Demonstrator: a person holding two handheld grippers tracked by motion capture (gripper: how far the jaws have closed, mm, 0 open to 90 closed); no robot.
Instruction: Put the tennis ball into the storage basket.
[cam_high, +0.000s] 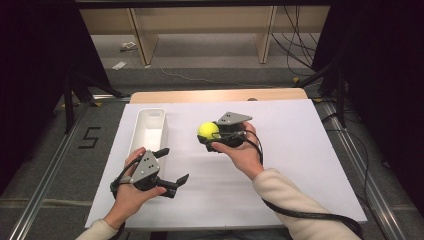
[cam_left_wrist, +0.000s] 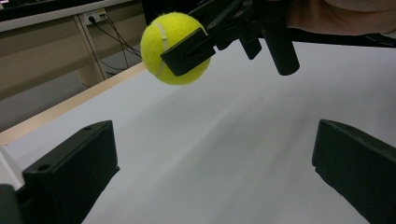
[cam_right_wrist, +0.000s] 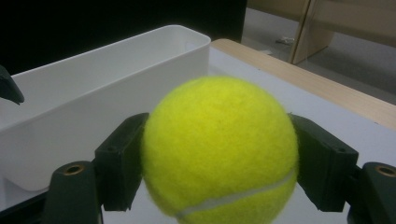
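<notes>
High view: right claw (cam_high: 212, 137) grips the tennis ball (cam_high: 208, 130), lifted off the surface (cam_high: 300, 150) beside the white bin (cam_high: 150, 131); dropping it in remains. Left claw (cam_high: 172, 167) gapes empty.

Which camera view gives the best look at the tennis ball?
The right gripper view: the tennis ball is large and close between the right gripper's fingers. The left gripper view shows it higher up, partly covered by one finger. The high view shows it small.

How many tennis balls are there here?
1. The tennis ball is clamped in the right tongs, held up above the white table, beside the white bin. None shows in the bin, though its floor is partly hidden.
</notes>
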